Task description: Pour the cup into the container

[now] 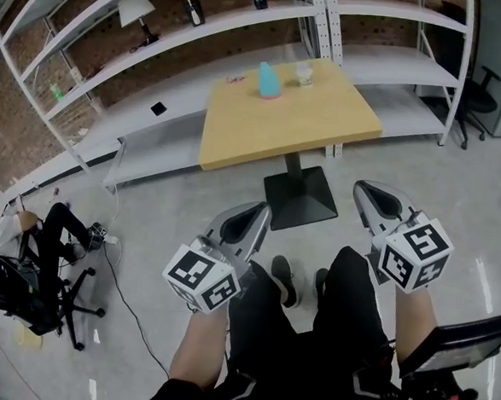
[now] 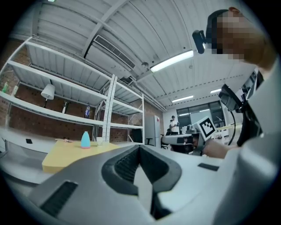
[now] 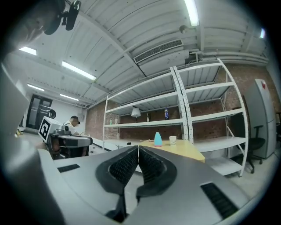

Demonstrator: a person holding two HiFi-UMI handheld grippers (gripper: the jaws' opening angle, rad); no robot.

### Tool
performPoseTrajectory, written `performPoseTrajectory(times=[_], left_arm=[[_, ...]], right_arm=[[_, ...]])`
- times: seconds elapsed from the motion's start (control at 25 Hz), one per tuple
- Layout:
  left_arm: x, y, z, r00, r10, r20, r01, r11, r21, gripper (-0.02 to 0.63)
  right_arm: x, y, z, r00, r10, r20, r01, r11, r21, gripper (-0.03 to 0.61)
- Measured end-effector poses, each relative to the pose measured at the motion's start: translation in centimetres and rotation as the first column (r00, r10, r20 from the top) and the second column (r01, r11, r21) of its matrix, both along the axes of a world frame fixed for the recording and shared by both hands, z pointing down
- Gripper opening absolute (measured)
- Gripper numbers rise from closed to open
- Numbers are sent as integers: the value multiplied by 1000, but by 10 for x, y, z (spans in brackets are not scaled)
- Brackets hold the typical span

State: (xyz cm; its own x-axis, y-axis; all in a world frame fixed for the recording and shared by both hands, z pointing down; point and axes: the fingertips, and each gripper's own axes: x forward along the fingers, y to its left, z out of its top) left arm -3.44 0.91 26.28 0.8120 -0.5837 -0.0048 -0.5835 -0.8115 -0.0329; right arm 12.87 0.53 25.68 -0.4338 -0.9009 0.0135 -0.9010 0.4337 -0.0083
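A small, pale, translucent cup (image 1: pixel 305 74) stands upright near the far edge of the square, light wooden table top (image 1: pixel 324 123). Just to its left, close by but not touching, stands the light blue container (image 1: pixel 269 81). It is a smooth, tapering, bottle-like shape with a rounded top, and it is also upright. From here I cannot tell what the cup holds.

Grey grippers, dark clothes
We carry a left gripper (image 1: pixel 261 211) and a right gripper (image 1: pixel 364 189) with smooth grey shells, black ribbed jaws and a cube (image 1: pixel 202 279) of black-and-white square markers each; we wear black trousers (image 1: pixel 349 317) and dark shoes (image 1: pixel 285 278).
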Motion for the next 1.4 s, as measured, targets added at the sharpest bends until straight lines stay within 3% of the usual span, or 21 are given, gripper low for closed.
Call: performPoseTrajectory(times=[0.16,0.32,0.68,1.04,1.4], left_arm=[[6,-74,-2,1000,0,20,-1,1000,14,2],[6,-147,-7,1000,-17,-1,17,1000,16,2],[28,-309,-22,999,-30,-36,31,999,17,2],[54,-420,-17,1000,6,5,-6,1000,26,1],[42,-497,-12,999,-7,48,8,1000,-11,2]], right_arm=[[4,-75,1,1000,5,-13,-5,1000,-4,1],[0,-142,1,999,-37,5,37,999,-3,2],[24,-298,-19,999,-36,9,36,999,27,2],[40,-415,-15,999,-49,-20,50,998,32,5],[41,-507,-5,998,-44,-41,42,998,-43,176]])
